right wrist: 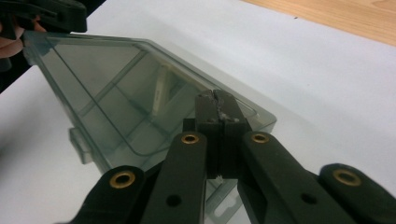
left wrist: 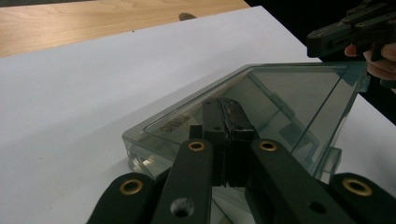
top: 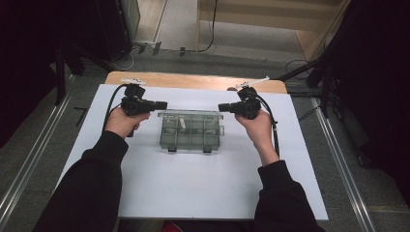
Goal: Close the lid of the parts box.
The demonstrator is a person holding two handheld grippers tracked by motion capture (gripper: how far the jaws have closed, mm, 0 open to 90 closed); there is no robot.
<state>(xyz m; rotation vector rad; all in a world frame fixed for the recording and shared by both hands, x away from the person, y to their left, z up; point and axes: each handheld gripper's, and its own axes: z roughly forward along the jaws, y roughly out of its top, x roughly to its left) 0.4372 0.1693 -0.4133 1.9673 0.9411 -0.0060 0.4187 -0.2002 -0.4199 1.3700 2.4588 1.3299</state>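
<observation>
The left gripper has its two black jaws pressed together with nothing between them, and it hovers just beside the far left corner of the transparent box. The right gripper is closed in the same way, also holding nothing, just beside the far right corner of the box. The two tips point toward each other across the far edge of the box.

On the lid of the box, in the left gripper view, there is a small dark marking, but it is too blurred to read.

The box is grey-tinted clear plastic, rectangular, with its lid closed. Inside it, thin walls divide it into several compartments, and a small pale piece stands in one compartment near the far edge. Two small tabs stick out at the near edge of the box. The box lies flat on the white board, about in its middle.
</observation>
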